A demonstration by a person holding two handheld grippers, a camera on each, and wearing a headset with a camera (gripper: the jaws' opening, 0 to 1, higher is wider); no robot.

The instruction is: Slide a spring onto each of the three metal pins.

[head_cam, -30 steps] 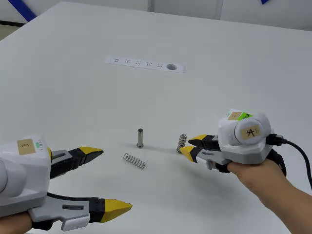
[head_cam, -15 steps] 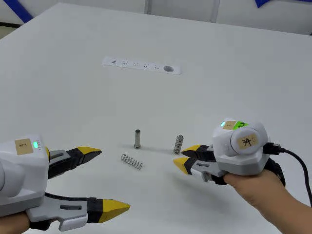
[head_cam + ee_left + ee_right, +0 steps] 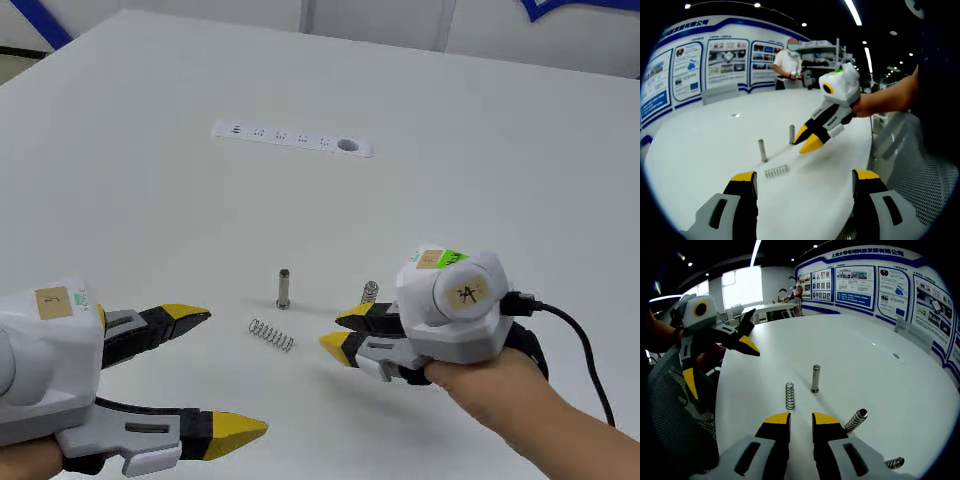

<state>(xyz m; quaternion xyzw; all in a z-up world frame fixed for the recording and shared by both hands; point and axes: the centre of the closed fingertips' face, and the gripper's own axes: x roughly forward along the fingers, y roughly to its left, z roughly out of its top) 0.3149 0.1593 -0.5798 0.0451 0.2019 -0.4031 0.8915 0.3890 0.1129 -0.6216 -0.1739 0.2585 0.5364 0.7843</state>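
The right claw, narrowly parted and empty, is pointing toward the loose spring while the left claw is hovering wide-spread.

On table: loose spring before bare pin; sprung pin to right; power strip well behind.

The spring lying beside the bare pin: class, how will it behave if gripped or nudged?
Lying on its side, the spring would probably roll if nudged. Its thin, open coils suggest it is light and may squash when pinched.
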